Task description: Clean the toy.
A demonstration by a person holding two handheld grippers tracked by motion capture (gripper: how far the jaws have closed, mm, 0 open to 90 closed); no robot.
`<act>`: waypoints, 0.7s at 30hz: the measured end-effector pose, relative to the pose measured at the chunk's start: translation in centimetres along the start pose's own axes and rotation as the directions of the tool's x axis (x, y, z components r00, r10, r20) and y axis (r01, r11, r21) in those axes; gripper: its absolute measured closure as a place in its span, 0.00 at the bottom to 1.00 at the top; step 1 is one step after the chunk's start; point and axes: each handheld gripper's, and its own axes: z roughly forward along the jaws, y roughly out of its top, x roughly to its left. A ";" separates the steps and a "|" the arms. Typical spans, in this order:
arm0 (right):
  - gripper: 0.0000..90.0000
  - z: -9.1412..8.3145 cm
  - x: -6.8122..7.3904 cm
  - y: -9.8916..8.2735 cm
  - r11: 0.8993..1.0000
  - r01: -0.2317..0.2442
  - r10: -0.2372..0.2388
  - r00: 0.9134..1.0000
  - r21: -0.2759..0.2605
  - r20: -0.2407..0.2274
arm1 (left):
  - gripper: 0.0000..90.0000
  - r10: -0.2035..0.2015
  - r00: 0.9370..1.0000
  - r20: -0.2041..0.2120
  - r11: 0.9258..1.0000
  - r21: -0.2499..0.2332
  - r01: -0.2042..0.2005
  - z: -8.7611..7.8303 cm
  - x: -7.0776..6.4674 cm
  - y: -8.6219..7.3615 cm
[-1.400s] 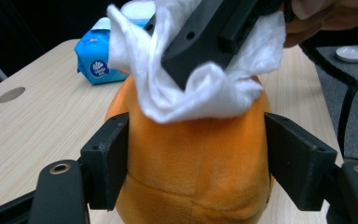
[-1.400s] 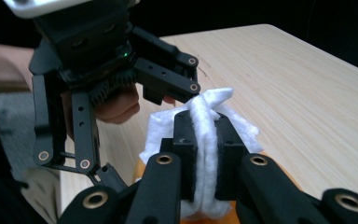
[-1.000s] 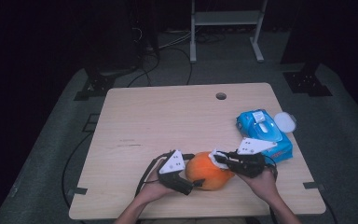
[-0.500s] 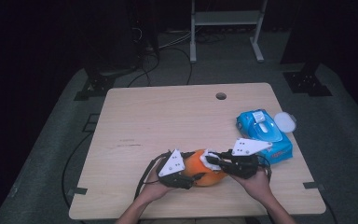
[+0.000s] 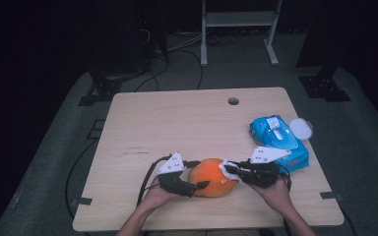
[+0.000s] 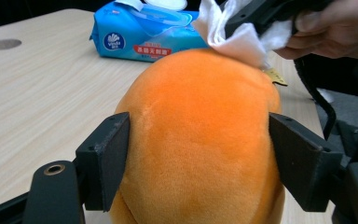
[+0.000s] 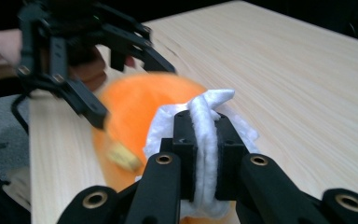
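Note:
An orange plush toy (image 5: 211, 176) lies on the wooden table (image 5: 187, 123) near its front edge. My left gripper (image 5: 202, 174) reaches around it from the left. In the left gripper view its pads (image 6: 114, 158) touch both flanks of the plush toy (image 6: 198, 140). Those jaws have just been opening a little with the toy between them. My right gripper (image 5: 230, 169) is shut on a folded white wipe (image 7: 205, 112). It holds the wipe (image 6: 233, 32) against the toy's right end.
A blue pack of wet wipes (image 5: 278, 140) with its flap open lies at the right of the table, and a white round lid (image 5: 301, 128) rests beside it. A cable hole (image 5: 233, 101) sits near the far edge. Stands and cables are on the floor beyond.
The left gripper's jaws stood wide apart a second ago and have come in around the plush toy. The right gripper with the wipe has hardly moved.

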 end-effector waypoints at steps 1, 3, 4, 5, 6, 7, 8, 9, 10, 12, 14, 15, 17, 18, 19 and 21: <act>0.90 -0.3 -0.5 -0.5 1.000 -0.009 0.009 1.000 0.014 0.014 | 0.24 -0.013 1.000 0.006 1.000 -0.003 0.013 0.0 0.2 -0.1; 0.90 -0.3 -0.5 -0.6 1.000 -0.017 0.016 1.000 0.014 0.013 | 0.23 -0.014 1.000 0.006 1.000 -0.004 0.014 0.1 0.1 0.0; 0.90 -0.2 -0.4 -0.5 1.000 -0.024 0.024 1.000 0.012 0.010 | 0.21 -0.004 1.000 0.002 1.000 0.004 0.004 0.2 0.0 0.1; 0.90 -0.1 -0.2 -0.3 1.000 -0.015 0.015 1.000 0.006 0.009 | 0.22 0.010 1.000 -0.002 1.000 0.006 -0.010 0.4 -0.2 0.1; 0.90 0.0 0.1 -0.1 1.000 -0.009 0.009 1.000 -0.001 0.002 | 0.21 0.013 1.000 -0.001 1.000 0.006 -0.013 0.4 -0.2 0.1; 0.90 0.0 0.1 -0.1 1.000 -0.009 0.009 1.000 -0.001 0.002 | 0.21 0.013 1.000 -0.001 1.000 0.006 -0.013 0.4 -0.2 0.1; 0.90 0.2 0.4 0.2 1.000 0.003 -0.003 1.000 -0.008 -0.010 | 0.20 0.020 1.000 0.000 1.000 0.013 -0.020 0.3 -0.3 0.1; 0.90 0.2 0.4 0.2 1.000 0.003 -0.003 1.000 -0.008 -0.010 | 0.19 0.020 1.000 0.000 1.000 0.013 -0.020 0.3 -0.3 0.1; 0.90 0.4 0.5 0.3 1.000 0.020 -0.020 1.000 0.000 -0.015 | 0.17 0.009 1.000 -0.001 1.000 0.016 -0.009 0.1 -0.2 0.0; 0.90 0.4 0.3 0.1 1.000 0.004 -0.005 1.000 0.000 -0.027 | 0.10 -0.021 1.000 -0.009 0.999 0.037 0.021 0.0 -0.1 0.1; 0.90 0.1 0.1 -0.1 1.000 0.002 -0.002 1.000 0.005 -0.021 | 0.04 -0.066 0.998 -0.005 0.996 0.060 0.066 0.1 0.2 0.2; 0.90 0.1 0.1 -0.1 1.000 0.002 -0.002 1.000 0.005 -0.021 | 0.04 -0.066 0.998 -0.005 0.996 0.060 0.066 0.1 0.2 0.2; 0.90 -0.1 0.0 -0.3 1.000 -0.008 0.008 1.000 0.004 -0.019 | 0.06 -0.076 0.997 0.020 0.994 0.085 0.074 0.7 0.1 0.0; 0.90 0.0 0.2 -0.3 1.000 -0.008 0.009 1.000 0.005 -0.021 | 0.08 -0.056 0.998 0.015 0.995 0.086 0.055 0.8 -0.1 0.1; 0.90 0.0 0.2 -0.3 1.000 -0.008 0.009 1.000 0.005 -0.021 | 0.15 -0.056 0.998 0.015 0.995 0.086 0.055 0.8 -0.1 0.1; 0.90 0.1 0.4 0.0 1.000 0.005 -0.005 1.000 0.005 -0.015 | 0.26 -0.004 1.000 -0.017 0.997 0.076 0.006 0.6 -0.4 0.4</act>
